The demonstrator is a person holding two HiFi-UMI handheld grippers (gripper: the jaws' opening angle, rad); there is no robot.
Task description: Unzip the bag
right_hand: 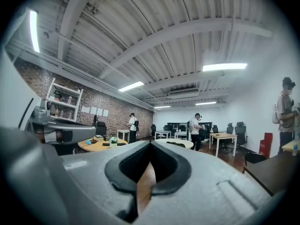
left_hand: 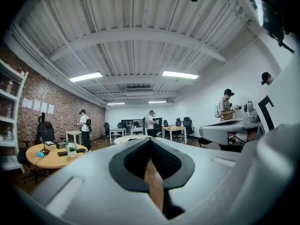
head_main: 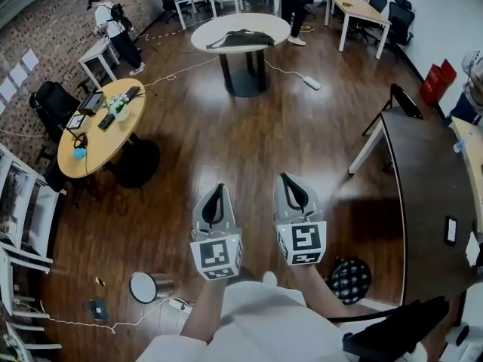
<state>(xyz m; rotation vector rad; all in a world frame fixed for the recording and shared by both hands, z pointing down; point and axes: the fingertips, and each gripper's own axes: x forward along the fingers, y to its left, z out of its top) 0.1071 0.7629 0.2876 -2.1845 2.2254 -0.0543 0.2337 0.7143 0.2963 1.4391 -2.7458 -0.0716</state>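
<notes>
A dark bag [head_main: 241, 38] lies flat on a round white table [head_main: 202, 38] far across the room. It also shows as a small dark shape [right_hand: 174, 143] in the right gripper view. I hold my left gripper [head_main: 219, 189] and right gripper [head_main: 287, 178] side by side above the wooden floor, well short of that table, both pointing toward it. The jaws of each meet with nothing between them. In the left gripper view, past the left gripper [left_hand: 150, 142], only the white table top [left_hand: 130, 138] peeks out. The right gripper [right_hand: 151, 144] is likewise shut and holds nothing.
A round yellow table [head_main: 90, 138] with small items stands at the left. A long dark desk [head_main: 423, 194] runs along the right. A power strip [head_main: 311, 82] and its cable lie on the floor near the white table. People [head_main: 117, 32] stand at the far desks.
</notes>
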